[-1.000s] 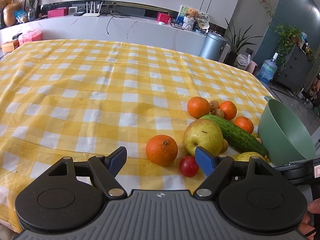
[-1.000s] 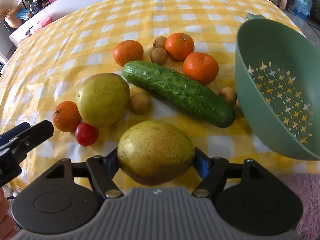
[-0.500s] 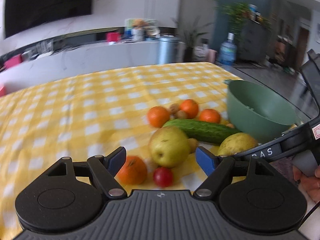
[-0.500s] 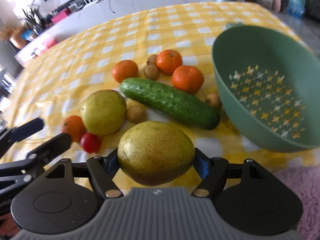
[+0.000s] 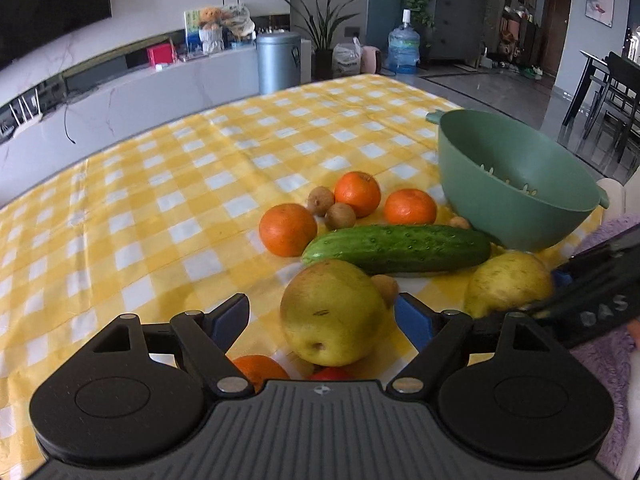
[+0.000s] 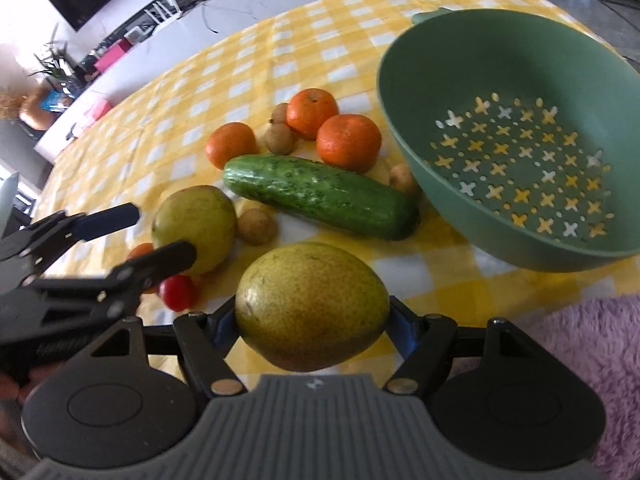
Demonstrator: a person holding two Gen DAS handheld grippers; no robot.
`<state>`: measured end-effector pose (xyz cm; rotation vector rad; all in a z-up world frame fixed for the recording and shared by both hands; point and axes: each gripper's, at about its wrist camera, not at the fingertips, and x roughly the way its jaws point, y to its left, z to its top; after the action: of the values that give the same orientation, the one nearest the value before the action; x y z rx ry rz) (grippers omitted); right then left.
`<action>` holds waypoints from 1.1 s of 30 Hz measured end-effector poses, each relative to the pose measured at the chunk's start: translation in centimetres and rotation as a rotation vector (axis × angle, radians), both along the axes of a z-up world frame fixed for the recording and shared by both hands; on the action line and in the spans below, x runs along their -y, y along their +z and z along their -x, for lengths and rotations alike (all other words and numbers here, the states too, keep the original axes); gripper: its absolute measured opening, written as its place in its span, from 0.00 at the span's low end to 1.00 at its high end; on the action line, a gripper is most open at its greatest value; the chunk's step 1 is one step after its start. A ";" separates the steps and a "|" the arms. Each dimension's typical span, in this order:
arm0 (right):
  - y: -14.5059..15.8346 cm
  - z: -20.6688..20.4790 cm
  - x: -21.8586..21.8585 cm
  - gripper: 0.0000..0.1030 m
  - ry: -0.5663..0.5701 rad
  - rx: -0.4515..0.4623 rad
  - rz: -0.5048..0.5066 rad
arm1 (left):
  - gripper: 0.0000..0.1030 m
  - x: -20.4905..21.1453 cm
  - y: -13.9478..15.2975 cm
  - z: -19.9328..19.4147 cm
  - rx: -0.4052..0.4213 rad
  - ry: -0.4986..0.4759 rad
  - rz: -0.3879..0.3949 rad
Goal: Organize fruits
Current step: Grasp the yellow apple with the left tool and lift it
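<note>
Since a second ago the left gripper (image 5: pixel 322 316) has swung round toward the second pear (image 5: pixel 332 312), which now lies between its opening, untouching jaws. The right gripper (image 6: pixel 312 320) stays clamped on the held pear (image 6: pixel 312 306), lifted off the checked cloth (image 6: pixel 256 68). The green colander (image 6: pixel 404 128) lies at two o'clock. Pears are heavy, smooth and bruise easily; grip the widest belly.
</note>
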<state>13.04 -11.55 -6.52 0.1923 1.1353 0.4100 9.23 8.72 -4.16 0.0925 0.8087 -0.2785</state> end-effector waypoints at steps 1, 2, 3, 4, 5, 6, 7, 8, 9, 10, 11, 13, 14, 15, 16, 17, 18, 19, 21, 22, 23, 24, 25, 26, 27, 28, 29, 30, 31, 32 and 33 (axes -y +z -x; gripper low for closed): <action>0.1 0.1 -0.1 0.68 0.007 0.002 0.000 | 0.94 -0.1 -0.3 -0.2 -0.013 -0.015 0.004; 0.1 0.1 -0.2 0.68 0.011 0.003 0.003 | 0.94 -0.1 -0.7 -0.4 -0.023 -0.029 0.004; 0.1 0.2 -0.3 0.68 0.013 0.005 0.006 | 0.94 0.0 -0.9 -0.5 -0.029 -0.038 0.003; 0.2 0.2 -0.3 0.68 0.013 0.005 0.006 | 0.94 0.3 -1.2 -0.6 -0.035 -0.043 0.000; 0.2 0.2 -0.4 0.68 0.013 0.003 0.005 | 0.94 0.6 -1.5 -0.8 -0.040 -0.048 -0.009; 0.1 0.2 -0.4 0.68 0.015 0.000 0.005 | 0.94 0.9 -1.8 -1.0 -0.041 -0.039 -0.030; 0.0 0.1 -0.3 0.68 0.018 -0.002 0.004 | 0.94 1.2 -2.1 -1.2 -0.040 -0.010 -0.055; -0.2 -0.1 -0.3 0.68 0.022 -0.004 0.003 | 0.95 1.3 -2.3 -1.4 -0.051 0.014 -0.069; -0.3 -0.1 -0.3 0.68 0.028 -0.005 0.003 | 0.95 1.3 -2.4 -1.5 -0.062 0.021 -0.068; -0.4 -0.2 -0.4 0.68 0.034 -0.008 0.001 | 0.95 1.4 -2.5 -1.5 -0.063 0.024 -0.066; -0.5 -0.3 -0.4 0.68 0.037 -0.012 0.000 | 0.94 1.4 -2.5 -1.5 -0.061 0.030 -0.066; -0.7 -0.5 -0.5 0.68 0.042 -0.023 -0.004 | 0.91 1.4 -2.6 -1.6 -0.060 0.051 -0.054; -0.8 -0.6 -0.5 0.68 0.046 -0.030 -0.007 | 0.89 1.3 -2.7 -1.6 -0.060 0.059 -0.039; -0.9 -0.7 -0.6 0.68 0.049 -0.036 -0.010 | 0.85 1.2 -2.7 -1.7 -0.062 0.066 -0.019; -1.0 -0.8 -0.5 0.68 0.052 -0.042 -0.015 | 0.83 1.1 -2.8 -1.8 -0.070 0.074 0.006; -1.0 -0.8 -0.5 0.68 0.054 -0.047 -0.020 | 0.76 1.0 -2.8 -1.9 -0.081 0.076 0.034; -1.1 -0.7 -0.5 0.68 0.054 -0.047 -0.021 | 0.72 0.8 -2.8 -1.9 -0.090 0.083 0.062; -1.1 -0.7 -0.5 0.68 0.053 -0.047 -0.022 | 0.72 0.8 -2.8 -1.8 -0.090 0.091 0.071; -1.1 -0.7 -0.5 0.68 0.053 -0.046 -0.021 | 0.72 1.0 -2.7 -1.8 -0.085 0.099 0.066; -1.1 -0.6 -0.5 0.68 0.053 -0.046 -0.020 | 0.72 1.0 -2.7 -1.7 -0.083 0.103 0.063; -1.1 -0.6 -0.5 0.68 0.053 -0.045 -0.019 | 0.72 1.1 -2.7 -1.6 -0.081 0.107 0.060; -1.1 -0.6 -0.5 0.68 0.053 -0.045 -0.020 | 0.72 1.2 -2.7 -1.6 -0.079 0.112 0.056; -1.1 -0.6 -0.5 0.68 0.052 -0.045 -0.020 | 0.72 1.3 -2.7 -1.5 -0.077 0.117 0.052; -1.1 -0.6 -0.5 0.68 0.051 -0.045 -0.020 | 0.72 1.3 -2.6 -1.5 -0.076 0.123 0.050; -1.1 -0.6 -0.5 0.68 0.052 -0.045 -0.020 | 0.72 1.3 -2.6 -1.5 -0.075 0.130 0.051; -1.1 -0.6 -0.5 0.68 0.052 -0.045 -0.019 | 0.72 1.2 -2.6 -1.5 -0.074 0.137 0.053; -1.1 -0.6 -0.5 0.68 0.053 -0.044 -0.018 | 0.72 1.1 -2.5 -1.5 -0.074 0.147 0.060; -1.1 -0.6 -0.5 0.68 0.053 -0.043 -0.018 | 0.72 0.9 -2.4 -1.5 -0.074 0.157 0.068; -1.1 -0.6 -0.5 0.68 0.052 -0.043 -0.018 | 0.72 0.8 -2.3 -1.4 -0.074 0.169 0.077; -1.1 -0.6 -0.5 0.68 0.052 -0.043 -0.016 | 0.72 0.6 -2.3 -1.4 -0.072 0.179 0.084; -1.1 -0.6 -0.5 0.68 0.053 -0.043 -0.015 | 0.72 0.5 -2.2 -1.4 -0.070 0.188 0.088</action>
<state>13.66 -11.02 -7.60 0.1856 1.1814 0.4633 10.62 8.26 -6.37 -0.0761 0.8676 -0.1394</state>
